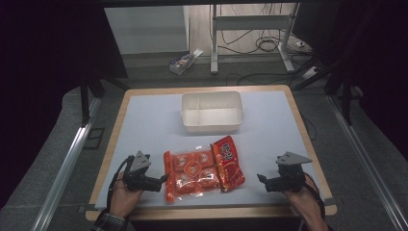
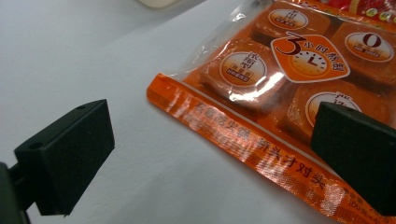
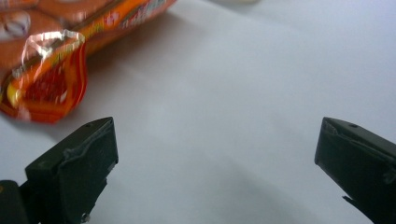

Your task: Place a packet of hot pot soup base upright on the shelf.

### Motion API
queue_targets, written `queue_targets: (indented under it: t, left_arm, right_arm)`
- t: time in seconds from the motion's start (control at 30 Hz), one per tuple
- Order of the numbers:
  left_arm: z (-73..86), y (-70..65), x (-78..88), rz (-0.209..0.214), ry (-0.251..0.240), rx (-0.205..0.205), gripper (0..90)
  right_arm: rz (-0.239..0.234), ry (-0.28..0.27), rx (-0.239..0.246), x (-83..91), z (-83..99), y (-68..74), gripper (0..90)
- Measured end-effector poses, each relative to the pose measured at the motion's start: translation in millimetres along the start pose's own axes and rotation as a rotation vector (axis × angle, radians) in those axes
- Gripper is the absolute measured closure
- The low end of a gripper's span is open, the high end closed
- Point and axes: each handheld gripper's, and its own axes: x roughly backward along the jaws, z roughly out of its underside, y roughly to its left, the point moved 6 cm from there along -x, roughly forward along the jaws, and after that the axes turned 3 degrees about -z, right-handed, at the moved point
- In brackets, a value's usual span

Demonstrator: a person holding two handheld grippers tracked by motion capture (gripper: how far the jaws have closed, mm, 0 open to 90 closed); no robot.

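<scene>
While both grippers rest low at the near edge of the worktop, an orange packet of wrapped cubes lies flat between them, with a smaller red-orange packet leaning on its right side. The left gripper has its fingers spread wide apart; one seems to hover over the packet's sealed edge, though contact is hard to judge. The right gripper also has its fingers wide apart over bare worktop, well clear of the packets. A white tub stands farther back, beyond the packets.
</scene>
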Motion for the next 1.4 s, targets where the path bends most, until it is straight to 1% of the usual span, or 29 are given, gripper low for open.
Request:
queue_targets:
  t: [0.07, 0.13, 0.17, 0.2, 0.23, 0.27, 0.37, 0.5, 0.53, 0.6, 0.67, 0.73, 0.77, 0.87, 1.03, 1.1, 1.17, 1.2, 1.3, 1.33, 1.4]
  left_arm:
    - [0.8, 2.7, 0.4, -0.001, 0.002, 0.017, 0.0]
    - [1.1, 5.9, 1.3, -0.005, 0.008, 0.042, 0.6]
    - [1.1, 5.9, 1.3, -0.005, 0.008, 0.042, 1.5]
    - [1.7, 7.9, 0.8, -0.003, 0.015, 0.058, 2.1]
    - [1.7, 7.9, 0.8, -0.003, 0.015, 0.058, 2.2]
    - [2.4, 9.9, -0.1, -0.023, 0.029, 0.053, 2.5]
    - [2.7, 10.2, -1.0, -0.024, 0.036, 0.054, 3.1]
    - [2.6, 9.3, -2.5, -0.014, 0.050, 0.052, 3.2]
    - [3.5, 7.9, -4.9, -0.004, 0.070, 0.047, 3.1]
    - [3.3, 6.8, -6.5, -0.001, 0.084, 0.033, 3.1]
    - [1.3, 5.7, -6.6, 0.010, 0.079, 0.029, 3.0]
    - [-1.1, 5.3, -6.2, 0.009, 0.070, 0.028, 4.1]
    - [-1.1, 5.3, -6.2, 0.009, 0.070, 0.028, 4.9]
    - [-6.0, 6.0, -6.0, 0.002, 0.049, 0.018, 9.9]
    - [-12.7, 7.7, -9.9, 0.004, 0.036, 0.011, 23.1]
    - [-16.7, 8.4, -11.4, 0.015, 0.019, 0.016, 29.9]
    - [-20.5, 9.0, -13.7, 0.033, -0.003, 0.041, 36.5]
    - [-22.0, 9.4, -14.9, 0.042, -0.009, 0.047, 40.2]
    - [-23.8, 10.0, -17.9, 0.053, -0.014, 0.049, 50.2]
    - [-25.1, 10.3, -21.1, 0.062, -0.014, 0.041, 52.9]
    - [-27.1, 10.4, -24.4, 0.067, -0.013, 0.037, 58.7]
  right_arm:
    - [-0.015, -0.020, -0.014, -3.2, -3.1, -3.6, 0.0]
    - [-0.024, -0.007, -0.006, -5.8, -2.0, -4.1, 0.0]
    - [-0.024, -0.007, -0.006, -5.8, -2.0, -4.1, 0.0]
    - [-0.031, 0.011, -0.015, -7.4, 0.7, -3.5, 0.0]
    - [-0.031, 0.016, -0.015, -8.0, 1.3, -3.1, 0.0]
    - [-0.031, 0.021, -0.011, -8.1, 1.3, -2.8, 0.0]
    - [-0.032, 0.021, -0.012, -9.3, 0.7, -1.3, 0.0]
    - [-0.043, 0.051, -0.002, -14.5, 2.6, 1.3, 0.0]
    - [-0.045, 0.056, 0.000, -15.6, 3.2, 1.9, 0.0]
    - [-0.047, 0.068, 0.004, -16.8, 4.1, 2.5, 0.0]
    - [-0.065, 0.077, 0.003, -17.8, 5.1, 3.4, 0.0]
    - [-0.098, 0.071, -0.002, -18.0, 5.2, 4.3, 0.0]
    - [-0.103, 0.066, -0.006, -17.9, 4.6, 4.6, 0.0]
    - [-0.102, 0.061, -0.002, -18.4, 3.6, 4.7, 0.0]
    - [-0.107, 0.062, 0.001, -19.8, 3.2, 5.9, 0.1]
    - [-0.107, 0.057, 0.000, -19.9, 2.7, 6.0, 0.2]
    - [-0.109, 0.054, -0.003, -19.9, 2.1, 6.0, 0.3]
    - [-0.109, 0.053, -0.005, -20.0, 1.9, 6.0, 0.4]
    - [-0.110, 0.053, -0.003, -20.9, 1.5, 6.7, 0.5]
    - [-0.111, 0.056, -0.001, -21.4, 1.5, 7.0, 0.6]
    - [-0.113, 0.063, 0.003, -23.0, 1.8, 8.1, 0.7]
